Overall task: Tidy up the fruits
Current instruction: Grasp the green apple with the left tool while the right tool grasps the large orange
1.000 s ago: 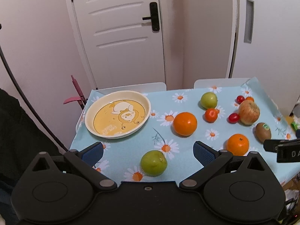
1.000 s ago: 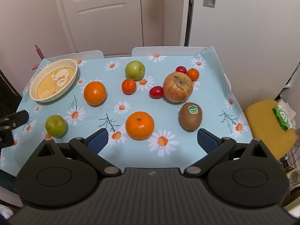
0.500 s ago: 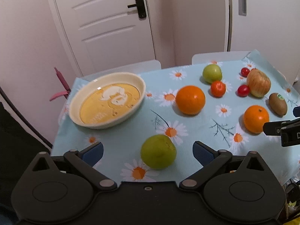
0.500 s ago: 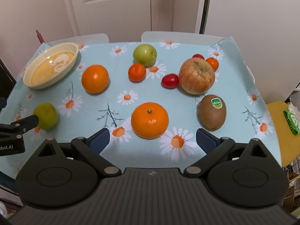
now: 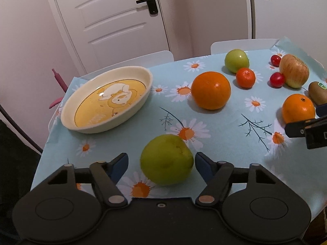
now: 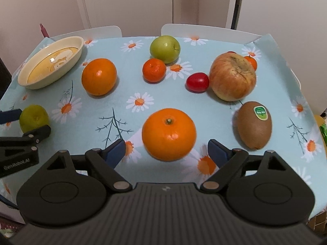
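Your left hand-held gripper has the dull yellow-green pear between its blue pads, and the jaws are closing on it; a gap still shows on each side, so nothing is gripped. The pear is round, slightly lumpy and matte, and it sits on the near left part of the counter, which wears a pale blue cloth printed with daisies. Beyond it to the left lies the oval cream dish, glossy, with a yellow cartoon base.

Your right hand-held gripper stands wide open around the near orange, pads clear of its dimpled, shiny skin. Just to the right lies a fuzzy brown kiwi with a green sticker. Farther back are a wrinkled red-yellow apple, a smooth red tomato touching it, a small tangerine, a glossy green apple and a larger orange.
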`<state>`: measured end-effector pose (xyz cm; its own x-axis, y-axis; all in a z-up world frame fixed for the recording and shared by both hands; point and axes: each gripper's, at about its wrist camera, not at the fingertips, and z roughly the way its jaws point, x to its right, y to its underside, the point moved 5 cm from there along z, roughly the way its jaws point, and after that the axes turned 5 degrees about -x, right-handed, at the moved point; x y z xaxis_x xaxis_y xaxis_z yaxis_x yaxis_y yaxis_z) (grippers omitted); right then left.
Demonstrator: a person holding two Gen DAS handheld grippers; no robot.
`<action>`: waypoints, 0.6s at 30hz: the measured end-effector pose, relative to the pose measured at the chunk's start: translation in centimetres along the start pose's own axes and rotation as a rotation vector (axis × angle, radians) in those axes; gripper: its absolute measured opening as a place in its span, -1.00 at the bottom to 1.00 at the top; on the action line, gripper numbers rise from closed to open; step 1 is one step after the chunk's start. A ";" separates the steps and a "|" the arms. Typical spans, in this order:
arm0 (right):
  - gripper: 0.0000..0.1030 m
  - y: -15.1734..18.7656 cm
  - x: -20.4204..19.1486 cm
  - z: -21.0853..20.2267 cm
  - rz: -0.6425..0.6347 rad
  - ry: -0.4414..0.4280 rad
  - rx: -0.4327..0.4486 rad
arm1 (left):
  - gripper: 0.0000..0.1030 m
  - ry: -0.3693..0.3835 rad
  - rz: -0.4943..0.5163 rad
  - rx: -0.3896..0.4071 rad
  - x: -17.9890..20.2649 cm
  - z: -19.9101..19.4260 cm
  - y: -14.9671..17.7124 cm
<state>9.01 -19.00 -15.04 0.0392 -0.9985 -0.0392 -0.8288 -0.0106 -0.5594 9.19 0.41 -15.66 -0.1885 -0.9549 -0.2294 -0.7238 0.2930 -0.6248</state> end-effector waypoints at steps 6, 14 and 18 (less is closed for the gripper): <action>0.84 -0.2 -0.3 0.6 -0.018 -0.024 0.002 | 0.20 0.003 -0.027 -0.012 0.4 0.4 0.1; 0.62 -0.5 -0.1 1.3 -0.041 -0.021 0.004 | 0.18 -0.025 -0.020 -0.012 0.9 0.2 0.2; 0.50 -0.6 0.0 1.5 -0.054 -0.021 0.001 | 0.18 -0.030 -0.038 -0.019 0.9 0.1 0.3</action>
<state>10.37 -18.95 -15.91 0.0956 -0.9951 -0.0262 -0.8247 -0.0644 -0.5619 8.86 -0.40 -16.10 -0.1411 -0.9634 -0.2278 -0.7423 0.2552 -0.6196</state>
